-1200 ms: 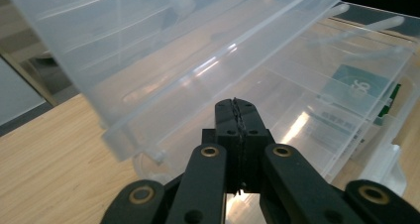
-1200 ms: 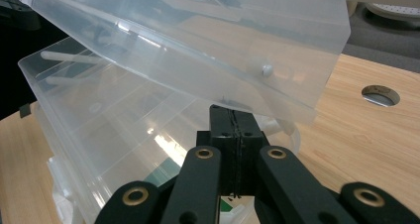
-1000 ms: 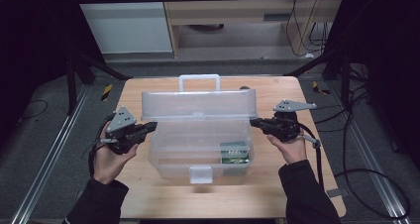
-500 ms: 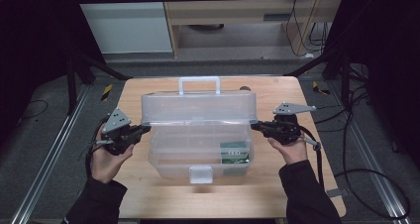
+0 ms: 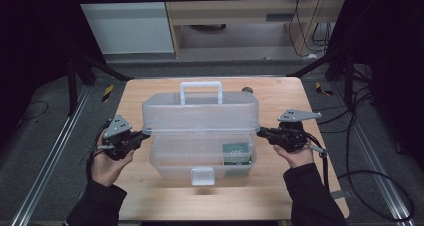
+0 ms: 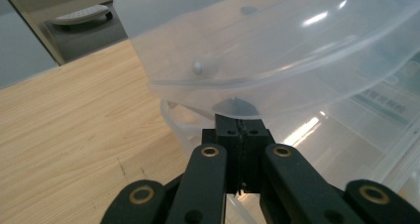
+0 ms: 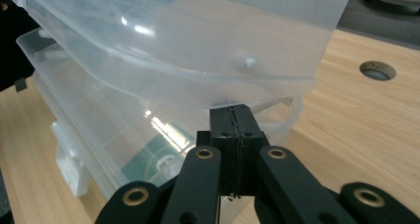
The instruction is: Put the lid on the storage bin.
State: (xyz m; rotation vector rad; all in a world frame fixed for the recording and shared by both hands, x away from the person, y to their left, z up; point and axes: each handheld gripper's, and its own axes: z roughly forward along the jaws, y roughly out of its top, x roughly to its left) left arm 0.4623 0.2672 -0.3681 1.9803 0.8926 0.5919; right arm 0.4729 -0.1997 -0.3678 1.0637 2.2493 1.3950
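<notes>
Clear box [image 5: 202, 156] mid-counter [image 5: 150, 196], lid [image 5: 200, 115] raised. Left claw [image 6: 239, 130] and right claw [image 7: 233, 116] closed, empty, tips under lid's end edges. Green contents [image 5: 236, 153] blurred; contact unclear from above.

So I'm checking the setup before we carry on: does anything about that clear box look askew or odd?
The clear plastic toolbox has its lid partly raised, not seated on the base. The shut left gripper and shut right gripper sit under the lid's end edges. A green packet lies inside. Nothing looks spilled or damaged.
</notes>
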